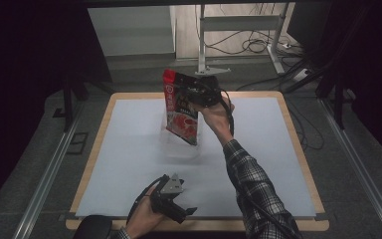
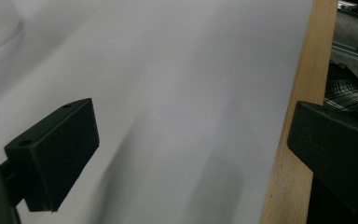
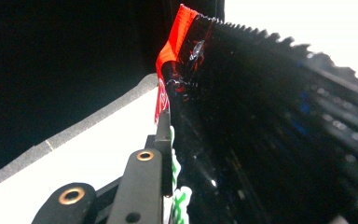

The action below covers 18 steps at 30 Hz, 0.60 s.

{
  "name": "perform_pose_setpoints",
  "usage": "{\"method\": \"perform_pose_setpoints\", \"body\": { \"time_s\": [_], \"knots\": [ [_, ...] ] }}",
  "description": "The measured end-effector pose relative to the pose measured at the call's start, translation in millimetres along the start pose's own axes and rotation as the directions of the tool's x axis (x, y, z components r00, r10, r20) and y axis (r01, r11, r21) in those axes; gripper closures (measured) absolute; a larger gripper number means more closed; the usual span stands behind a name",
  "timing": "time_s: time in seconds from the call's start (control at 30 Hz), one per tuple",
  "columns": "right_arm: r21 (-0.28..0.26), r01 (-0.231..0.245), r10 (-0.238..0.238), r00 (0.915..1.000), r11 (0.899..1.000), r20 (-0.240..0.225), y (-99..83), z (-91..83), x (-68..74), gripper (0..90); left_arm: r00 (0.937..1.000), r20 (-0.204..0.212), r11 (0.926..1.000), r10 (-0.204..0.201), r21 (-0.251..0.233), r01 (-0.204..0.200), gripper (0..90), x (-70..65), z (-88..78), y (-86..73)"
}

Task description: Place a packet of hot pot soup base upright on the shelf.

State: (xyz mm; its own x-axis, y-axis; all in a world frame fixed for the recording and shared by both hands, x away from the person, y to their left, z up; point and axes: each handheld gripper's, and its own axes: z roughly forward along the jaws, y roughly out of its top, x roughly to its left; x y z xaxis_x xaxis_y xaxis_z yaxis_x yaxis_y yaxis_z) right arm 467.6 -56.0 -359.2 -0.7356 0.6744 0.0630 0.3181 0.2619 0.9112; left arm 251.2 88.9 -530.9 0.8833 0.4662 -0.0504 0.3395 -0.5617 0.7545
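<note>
The right hand-held gripper (image 1: 195, 94) clamps the snack pouch (image 1: 180, 105) upright, long axis near vertical; left hand-held gripper (image 1: 181, 211) released.

No text can be read with certainty. The red and black glossy plastic food pouch (image 1: 181, 107) carries white characters on its red side strip, and green-white letters show in the right gripper view, all too blurred to read.
</note>
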Motion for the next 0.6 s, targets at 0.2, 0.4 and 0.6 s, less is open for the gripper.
{"method": "perform_pose_setpoints", "body": {
  "time_s": [0.2, 0.4, 0.6],
  "knots": [
    [0.031, 0.023, -0.023, 0.9997, 0.999, -0.006, -12.4, 10.5, 5.4, 71.9, 1.0000, 0.002, 0.9999, 0.008, 0.010, -0.008, 1.9, -0.1, 0.3, 0.1],
    [0.040, 0.021, -0.020, 0.9997, 0.999, -0.015, -23.5, 14.8, 5.8, 71.5, 1.0000, 0.002, 0.9999, 0.009, 0.014, -0.009, 1.9, -0.3, 0.6, 0.1],
    [0.029, 0.005, -0.004, 0.9996, 1.000, -0.029, -34.3, 12.6, 4.6, 70.8, 0.9999, 0.003, 0.9997, 0.013, 0.019, -0.013, 2.0, -0.9, 1.4, 0.3]
  ]
}}
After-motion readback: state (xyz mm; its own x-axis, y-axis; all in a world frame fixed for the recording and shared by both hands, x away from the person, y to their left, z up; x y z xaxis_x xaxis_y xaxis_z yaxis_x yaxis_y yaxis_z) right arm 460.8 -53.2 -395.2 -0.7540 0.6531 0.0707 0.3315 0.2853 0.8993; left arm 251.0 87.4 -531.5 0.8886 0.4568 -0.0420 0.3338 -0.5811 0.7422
